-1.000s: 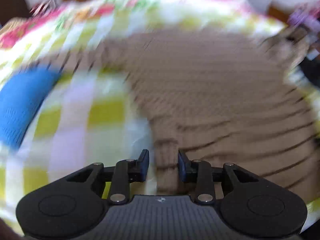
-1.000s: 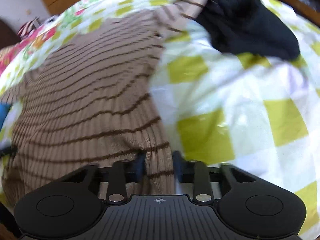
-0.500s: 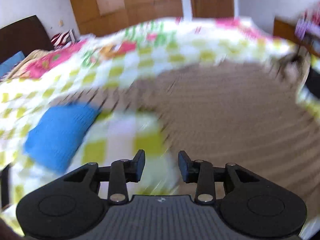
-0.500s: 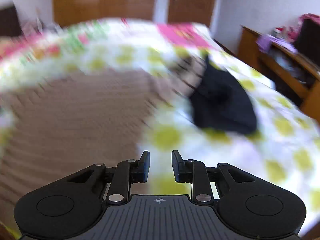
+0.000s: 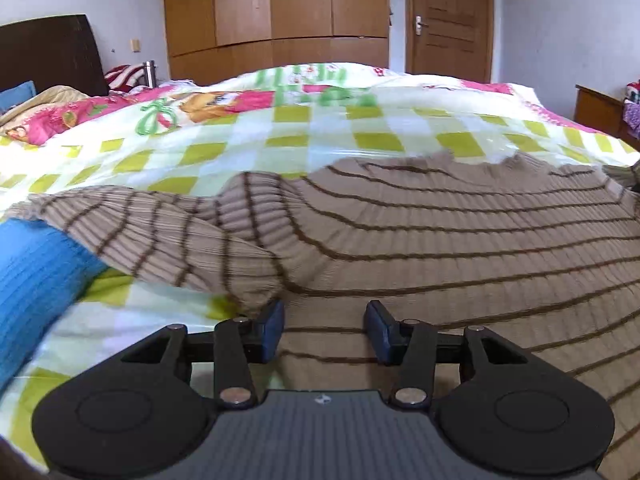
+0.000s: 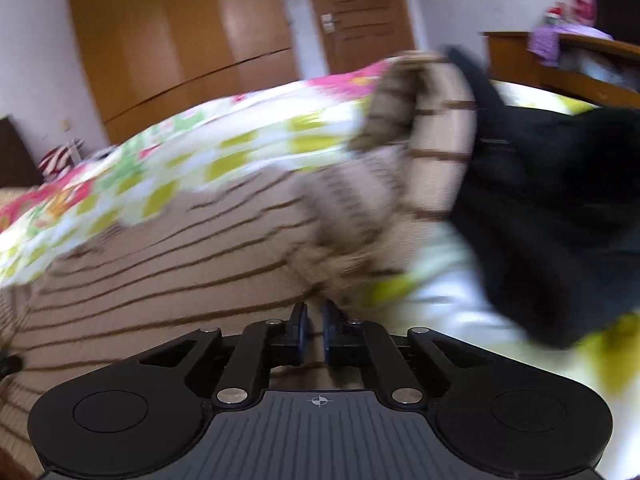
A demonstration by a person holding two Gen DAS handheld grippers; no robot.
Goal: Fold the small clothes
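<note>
A tan ribbed sweater with brown stripes [image 5: 460,248] lies spread flat on the checked bedspread [image 5: 280,136]. Its left sleeve [image 5: 160,236] stretches out to the left, over a blue knit garment [image 5: 32,280]. My left gripper [image 5: 325,320] hovers low over the sweater where that sleeve joins the body. Its jaws are opening, and only flat fabric lies under the gap. In the blurred right wrist view, my right gripper [image 6: 315,328] is shut at the sweater [image 6: 160,280] edge below the bunched right sleeve [image 6: 432,148]. I see no fabric clearly pinched between its fingers.
A black garment [image 6: 560,208] lies right of the bunched sleeve. Pillows and a dark headboard [image 5: 48,52] are at far left. A wooden wardrobe [image 5: 276,16] and door [image 5: 448,20] stand behind the bed, and a wooden desk [image 6: 560,60] at right.
Both grippers let go of the sweater's hem and moved up along it toward the sleeves. The left jaws widened. The right jaws opened, then closed together.
</note>
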